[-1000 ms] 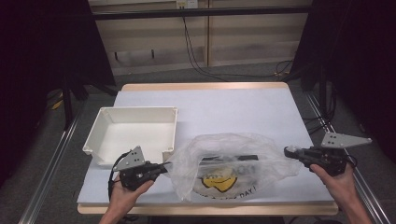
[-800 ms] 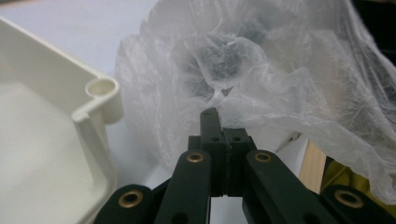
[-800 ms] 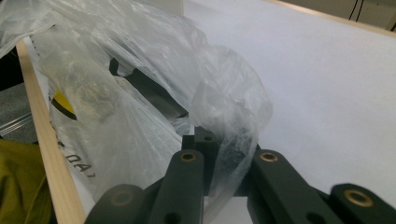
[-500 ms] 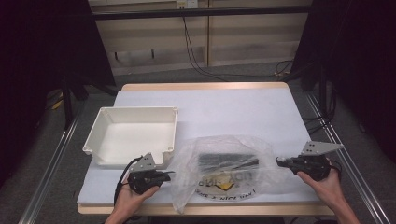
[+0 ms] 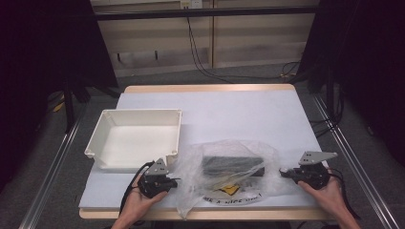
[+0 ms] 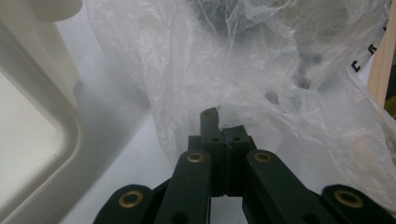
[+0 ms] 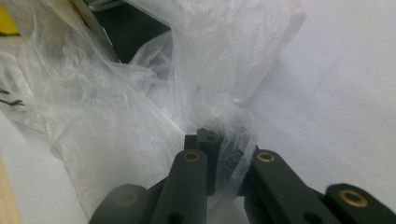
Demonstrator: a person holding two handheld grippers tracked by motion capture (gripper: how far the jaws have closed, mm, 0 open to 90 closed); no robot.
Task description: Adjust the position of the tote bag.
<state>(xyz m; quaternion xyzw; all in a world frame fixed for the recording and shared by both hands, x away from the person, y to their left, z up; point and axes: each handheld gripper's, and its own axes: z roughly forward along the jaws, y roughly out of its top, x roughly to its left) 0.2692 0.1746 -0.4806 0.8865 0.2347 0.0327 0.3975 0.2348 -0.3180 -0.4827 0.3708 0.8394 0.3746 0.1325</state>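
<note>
I have both forearms coming in from the near edge of the table (image 5: 286, 114), each hand low over the surface. My left hand (image 5: 138, 202) holds the left gripper (image 5: 173, 180) pointing right, level with the table, at the left edge of the clear plastic bag (image 5: 224, 171). In the left gripper view the jaws are clenched together on a fold of the bag's film (image 6: 243, 93), which bunches up right at the tips. My right hand (image 5: 329, 195) holds the right gripper (image 5: 282, 171) pointing left at the bag's right edge. In the right gripper view those jaws are also clamped, with a twist of the film (image 7: 233, 121) pinched between them and wrapped over the right jaw.

The bag lies on the near half of the table, between the two grippers, slack and crumpled. Inside it sits a dark flat box (image 5: 232, 165), lying flat. Under or in the bag's near part is a yellow and black printed label (image 5: 230, 190); I cannot tell which side of the film it is on, nor read it.

The white tray (image 5: 102, 138) stands left of the bag, just beside it, with nothing in it. In the left gripper view its rim (image 6: 70, 140) is cut off at the left edge.

The box's outline is blurred by the wrinkled film.
</note>
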